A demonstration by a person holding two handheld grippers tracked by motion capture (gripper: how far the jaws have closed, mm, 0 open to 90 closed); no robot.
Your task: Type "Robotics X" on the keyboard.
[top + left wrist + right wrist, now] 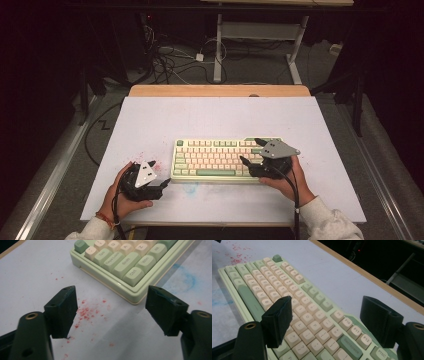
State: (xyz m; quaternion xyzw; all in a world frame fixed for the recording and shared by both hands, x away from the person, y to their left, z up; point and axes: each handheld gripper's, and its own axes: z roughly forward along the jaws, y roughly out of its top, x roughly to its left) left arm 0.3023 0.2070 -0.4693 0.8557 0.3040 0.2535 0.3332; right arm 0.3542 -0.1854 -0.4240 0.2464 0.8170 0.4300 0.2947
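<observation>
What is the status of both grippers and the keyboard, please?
Left gripper open, off keyboard's left end. Right gripper open over its right keys. Nothing held. Red specks on table.

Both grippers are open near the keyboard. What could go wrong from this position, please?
1. The right gripper hovers open over the right end of the pale green and cream mechanical keyboard; lowering it could press keys or lever a keycap off.
2. The left gripper sits beside the keyboard's left corner; pushing sideways may slide the keyboard along the smooth white tabletop.
3. Its fingers are over red speckles, which might smear or transfer.
</observation>
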